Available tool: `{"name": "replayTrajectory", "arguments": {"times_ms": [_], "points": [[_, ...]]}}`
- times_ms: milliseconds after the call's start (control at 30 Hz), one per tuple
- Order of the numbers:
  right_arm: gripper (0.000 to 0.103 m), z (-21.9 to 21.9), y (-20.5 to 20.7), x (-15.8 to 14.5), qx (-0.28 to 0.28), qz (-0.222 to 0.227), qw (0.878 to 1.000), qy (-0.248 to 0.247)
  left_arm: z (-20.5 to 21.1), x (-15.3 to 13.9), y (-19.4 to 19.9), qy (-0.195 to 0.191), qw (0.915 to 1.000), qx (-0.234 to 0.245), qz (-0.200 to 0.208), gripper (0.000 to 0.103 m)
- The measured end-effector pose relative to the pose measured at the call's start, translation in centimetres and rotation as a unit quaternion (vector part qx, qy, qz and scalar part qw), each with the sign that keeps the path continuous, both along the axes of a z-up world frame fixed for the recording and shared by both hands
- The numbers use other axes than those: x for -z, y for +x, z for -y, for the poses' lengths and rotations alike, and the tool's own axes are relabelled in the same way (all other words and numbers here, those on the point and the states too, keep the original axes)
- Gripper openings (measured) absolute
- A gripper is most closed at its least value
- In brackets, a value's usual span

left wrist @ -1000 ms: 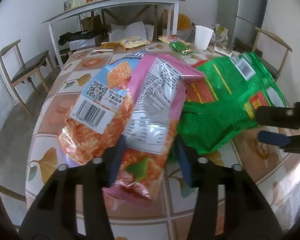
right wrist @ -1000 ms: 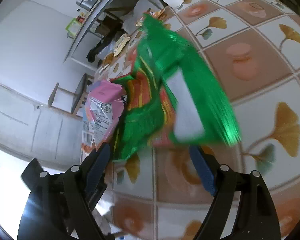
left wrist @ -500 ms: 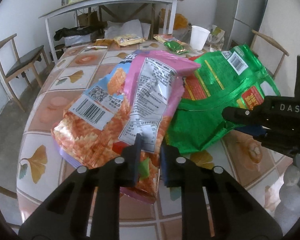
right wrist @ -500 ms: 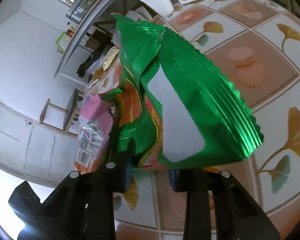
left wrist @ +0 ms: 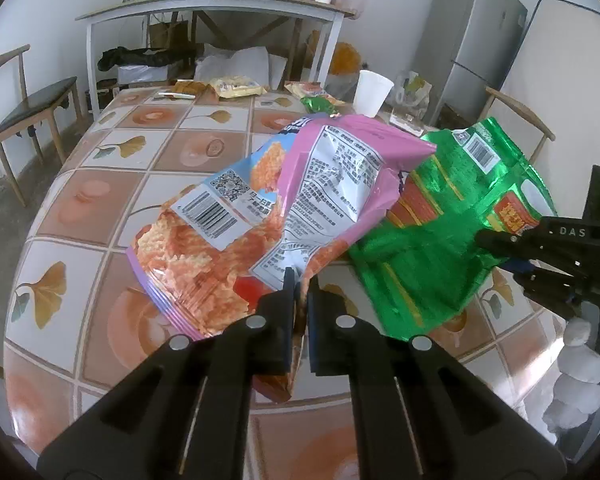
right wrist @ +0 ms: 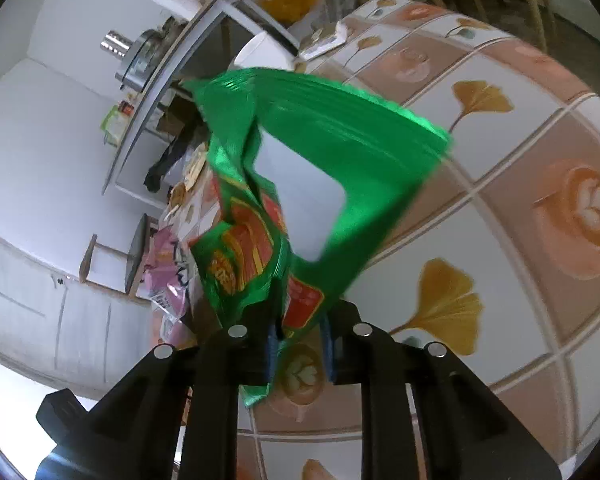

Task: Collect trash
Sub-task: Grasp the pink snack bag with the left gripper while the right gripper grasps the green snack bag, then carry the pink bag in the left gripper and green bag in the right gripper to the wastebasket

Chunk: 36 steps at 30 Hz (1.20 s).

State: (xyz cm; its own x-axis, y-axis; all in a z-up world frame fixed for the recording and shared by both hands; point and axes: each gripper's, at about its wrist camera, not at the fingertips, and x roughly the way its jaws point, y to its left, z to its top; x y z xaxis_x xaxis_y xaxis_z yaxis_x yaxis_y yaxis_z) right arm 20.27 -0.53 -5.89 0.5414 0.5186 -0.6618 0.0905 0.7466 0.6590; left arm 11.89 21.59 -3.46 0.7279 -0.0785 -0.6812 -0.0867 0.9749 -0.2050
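A pink and orange snack bag (left wrist: 284, 208) hangs lifted above the tiled table (left wrist: 100, 200); my left gripper (left wrist: 302, 292) is shut on its lower edge. Right of it a green snack bag (left wrist: 432, 240) is held up by my right gripper (left wrist: 500, 252), seen from the side at the right edge. In the right wrist view the right gripper (right wrist: 298, 332) is shut on the green bag's (right wrist: 320, 152) bottom edge, and the bag fills the middle. The pink bag (right wrist: 164, 264) shows behind it at the left.
At the table's far end lie a white paper cup (left wrist: 372, 92), a yellow wrapper (left wrist: 236, 86), a small green wrapper (left wrist: 320, 106) and a pen. Wooden chairs (left wrist: 24, 108) stand left and right. A white work table and a grey fridge (left wrist: 468, 36) stand behind.
Both grippers closed from open onto their bags. Both bags then rose off the table, and the green bag swung up in the right wrist view.
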Motion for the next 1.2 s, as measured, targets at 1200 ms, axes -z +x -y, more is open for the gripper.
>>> {"name": "replayTrajectory", "arguments": {"times_ms": [1200], "points": [[0.008, 10.3, -2.8, -2.6, 0.083, 0.032, 0.993, 0.081, 1.1, -4.1, -1.1, 0.008, 0.9973, 0.0, 0.073, 0.002]]}}
